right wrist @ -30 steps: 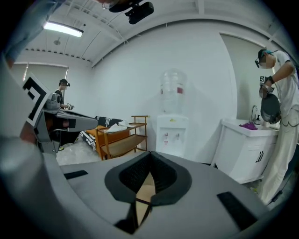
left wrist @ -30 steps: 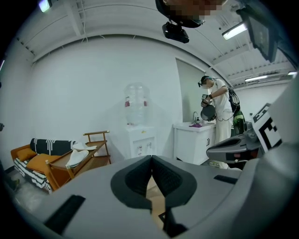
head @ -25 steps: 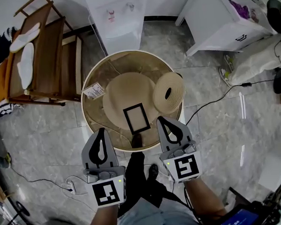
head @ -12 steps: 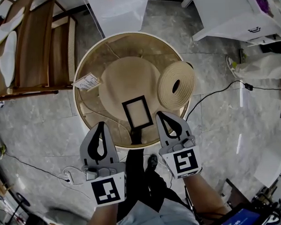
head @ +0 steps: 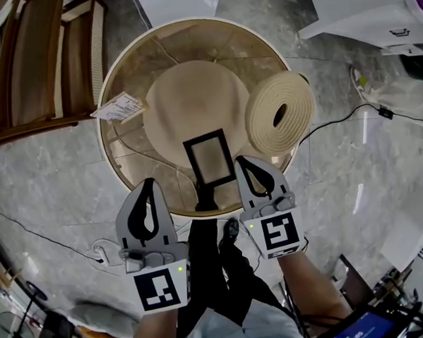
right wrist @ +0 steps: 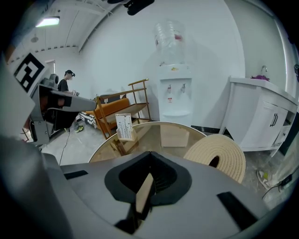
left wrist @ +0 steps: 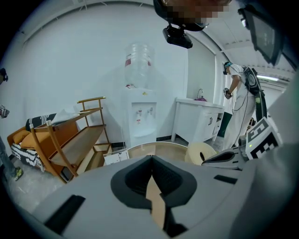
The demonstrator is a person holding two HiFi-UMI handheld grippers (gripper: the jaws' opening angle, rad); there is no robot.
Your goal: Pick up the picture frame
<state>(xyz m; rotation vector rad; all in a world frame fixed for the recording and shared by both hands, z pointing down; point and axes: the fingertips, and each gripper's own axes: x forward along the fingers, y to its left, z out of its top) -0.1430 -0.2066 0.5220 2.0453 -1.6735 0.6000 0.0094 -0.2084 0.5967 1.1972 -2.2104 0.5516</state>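
Note:
A black picture frame [head: 208,158] stands near the front edge of a round glass table [head: 109,159], in front of a beige dome-shaped hat [head: 194,98]. My right gripper [head: 243,161] is shut and holds nothing; its tip is over the table edge, just right of the frame's lower corner. My left gripper [head: 148,183] is also shut and empty, and lies left of the frame at the table's front rim. In the left gripper view, the left gripper [left wrist: 152,161] has its jaws meeting. The right gripper view shows the right gripper [right wrist: 149,156] in the same state. Neither gripper view shows the frame.
A cream rolled mat [head: 280,112] lies on the table's right side, also visible as the rolled mat [right wrist: 218,156]. A white card stand [head: 117,107] is at the left rim. A wooden rack [head: 43,60] stands left, a water dispenser [right wrist: 174,93] behind, white cabinet [right wrist: 261,116] right. Cables cross the floor.
Both grippers have come forward toward the table. The right tip now lies beside the frame over the table edge. Both stay shut.

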